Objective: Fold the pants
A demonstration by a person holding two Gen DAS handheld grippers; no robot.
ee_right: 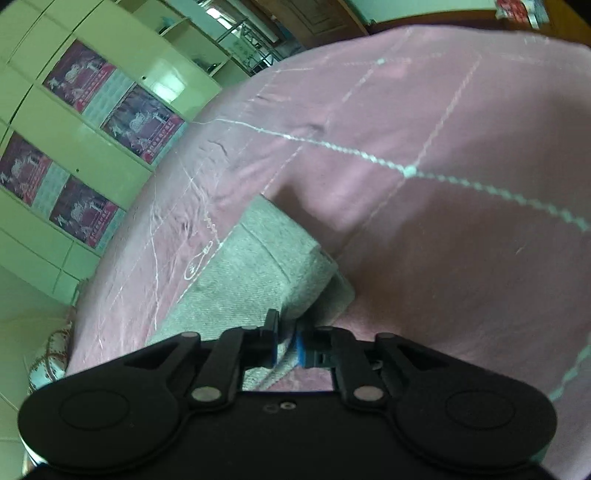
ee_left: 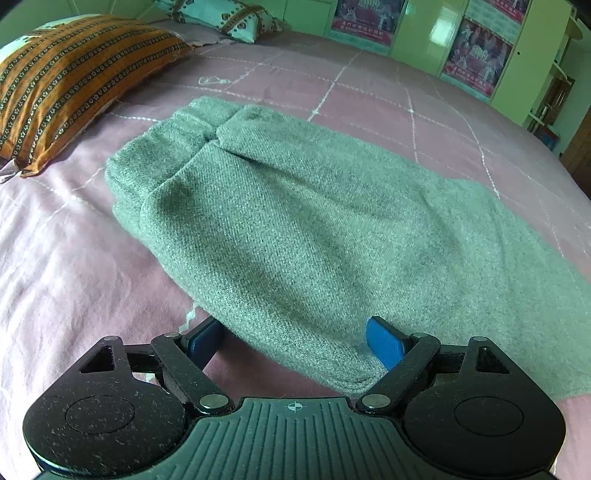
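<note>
Grey-green knit pants lie flat and doubled over on a pink bed cover, their gathered waistband toward the pillows. My left gripper stands open and low at the near edge of the cloth. One blue pad rests on the pants and the other sits just off their edge. In the right wrist view a folded end of the pants runs up from my right gripper, whose blue pads are shut on a strip of the grey cloth.
A brown patterned pillow and a white patterned pillow lie at the far left of the bed. Green wardrobe doors with posters stand beyond the bed. Pink cover spreads to the right of the pants.
</note>
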